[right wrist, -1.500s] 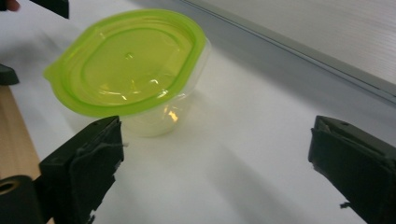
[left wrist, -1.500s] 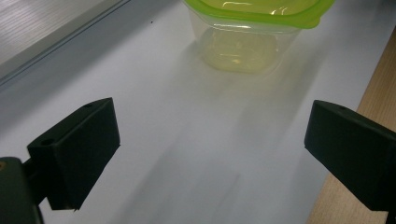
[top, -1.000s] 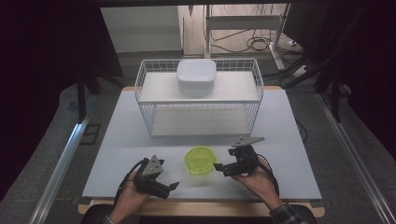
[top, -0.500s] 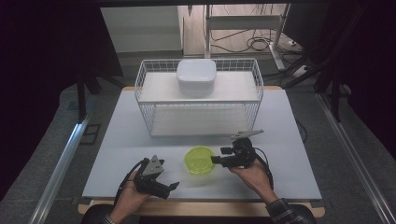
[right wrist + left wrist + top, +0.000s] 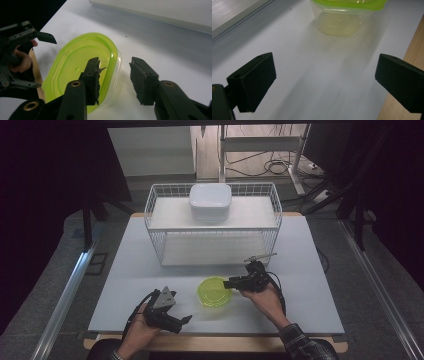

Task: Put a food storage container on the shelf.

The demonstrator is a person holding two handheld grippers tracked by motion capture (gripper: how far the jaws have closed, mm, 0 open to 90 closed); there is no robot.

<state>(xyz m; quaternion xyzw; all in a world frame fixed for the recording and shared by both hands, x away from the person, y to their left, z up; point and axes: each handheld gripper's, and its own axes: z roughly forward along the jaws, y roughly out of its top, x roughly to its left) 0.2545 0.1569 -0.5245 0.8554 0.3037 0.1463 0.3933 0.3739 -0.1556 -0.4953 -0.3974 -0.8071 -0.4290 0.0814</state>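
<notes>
A clear tub with a lime-green lid (image 5: 215, 292) stands on the white table near the front, also in the left gripper view (image 5: 342, 17) and the right gripper view (image 5: 82, 65). My right gripper (image 5: 231, 284) reaches it from the right. Its jaws (image 5: 113, 75) have just been closing and straddle the tub's right rim, one jaw over the lid, the other outside the wall, with gaps still showing. My left gripper (image 5: 182, 321) rests low at the front left of the tub, open with nothing between its jaws (image 5: 324, 80), pointing at the tub.
A white wire rack (image 5: 212, 245) stands behind the tub, with a white lidded box (image 5: 210, 202) on its top shelf. The table's wooden front edge (image 5: 414, 50) runs close beside the left gripper. Bare white tabletop (image 5: 305, 270) lies to the right.
The right gripper has slid left and slightly away from the person onto the tub's right rim, and its jaws have narrowed around that rim. The left gripper and the tub have stayed put.
</notes>
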